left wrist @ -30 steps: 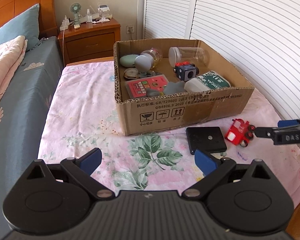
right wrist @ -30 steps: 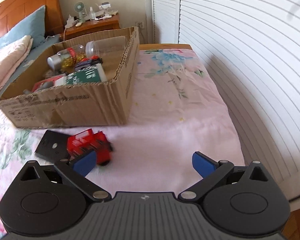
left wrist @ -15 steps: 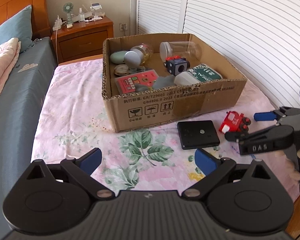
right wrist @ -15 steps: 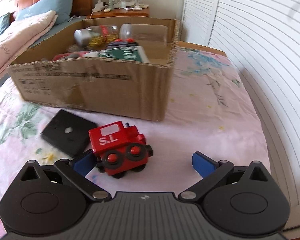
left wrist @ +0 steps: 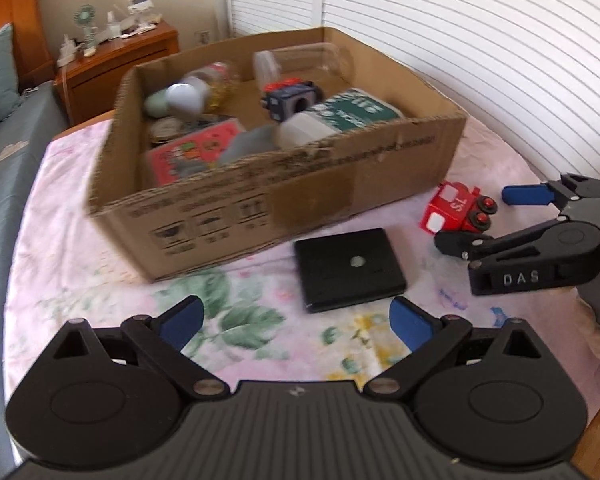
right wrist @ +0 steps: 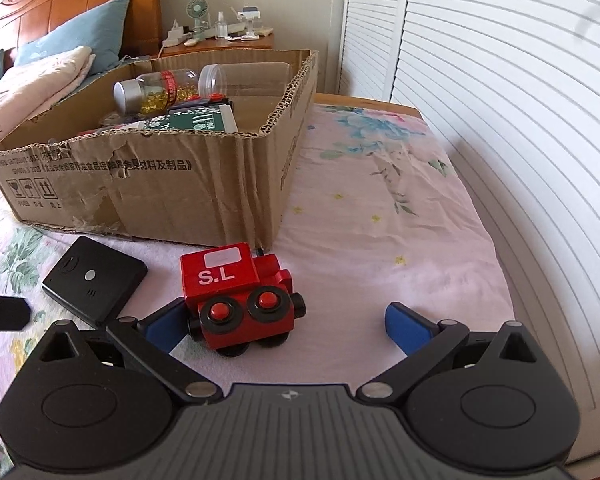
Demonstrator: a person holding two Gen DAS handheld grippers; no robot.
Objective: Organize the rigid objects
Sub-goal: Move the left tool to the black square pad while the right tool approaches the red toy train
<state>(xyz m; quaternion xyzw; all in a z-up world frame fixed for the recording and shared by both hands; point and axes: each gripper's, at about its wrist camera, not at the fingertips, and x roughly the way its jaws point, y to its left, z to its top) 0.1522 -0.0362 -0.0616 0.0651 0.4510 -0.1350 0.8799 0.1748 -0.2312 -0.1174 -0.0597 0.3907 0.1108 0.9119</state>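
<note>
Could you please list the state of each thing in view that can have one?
Left hand-held gripper: open, empty.
Right hand-held gripper: open around the toy train.
Red toy train: upright on the bed, not gripped.
Black flat device: lying flat outside the box.
Cardboard box: open-topped, partly filled.
Clear jar: lying on its side in the box.

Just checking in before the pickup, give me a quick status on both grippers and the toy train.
Left gripper open, empty. Right gripper open, red toy train between its fingers, ungripped. Black square device beside it; cardboard box behind.
</note>
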